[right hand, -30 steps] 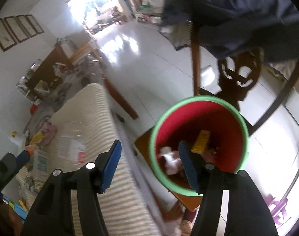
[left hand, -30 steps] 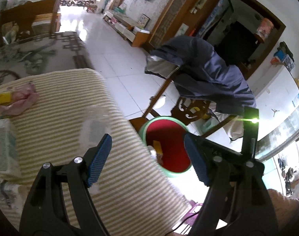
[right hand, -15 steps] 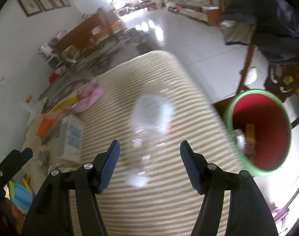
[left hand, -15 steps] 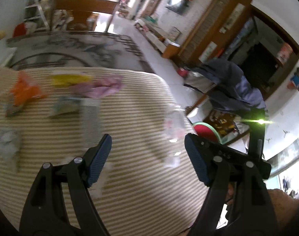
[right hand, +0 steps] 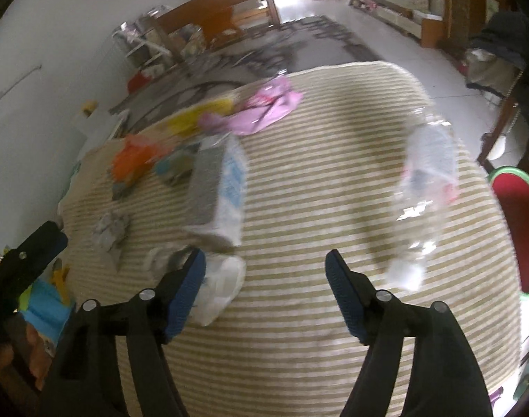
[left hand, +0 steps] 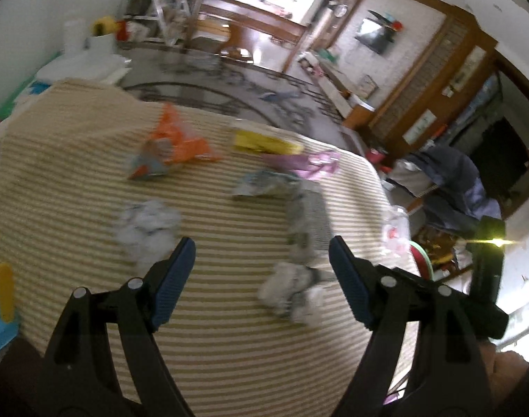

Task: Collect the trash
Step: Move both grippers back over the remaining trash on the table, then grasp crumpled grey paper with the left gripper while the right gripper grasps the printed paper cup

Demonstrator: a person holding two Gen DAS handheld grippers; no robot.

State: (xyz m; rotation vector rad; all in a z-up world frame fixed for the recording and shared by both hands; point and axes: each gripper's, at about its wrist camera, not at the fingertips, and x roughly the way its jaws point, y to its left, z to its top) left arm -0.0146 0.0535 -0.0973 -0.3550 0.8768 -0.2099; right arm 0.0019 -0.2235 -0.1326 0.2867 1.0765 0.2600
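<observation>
Since what is left on the striped beige tablecloth (left hand: pixel 229 347) is all light, crushable litter, you can take nearly any piece with a gentle pinch. The crumpled white tissue wad (left hand: pixel 292 292) lies just ahead of your left gripper (left hand: pixel 261 278), between its wide-spread, empty fingers; it looks soft and almost weightless, so close on its thickest fold rather than a loose edge. The clear crinkled plastic bottle (right hand: pixel 424 187) lies near the table's right edge, ahead and right of your right gripper (right hand: pixel 264 285), whose fingers are also released and hold nothing. I judge it slippery and springy, so grip it across the narrow waist and expect it to buckle. Further out lie a white and blue paper carton (right hand: pixel 222 187), a second grey tissue clump (left hand: pixel 147 222), a pink plastic bag (right hand: pixel 261 107), a yellow wrapper (left hand: pixel 264 142) and an orange plastic bag (left hand: pixel 177 139); the films will slide, so gather a bunched part. The green-rimmed red bin (right hand: pixel 514 222) stands just off the table's right side. Compared with a second ago, both cameras have swung away from the bin, which then filled the right view, back over the table; the litter is blurred, so you are moving.
</observation>
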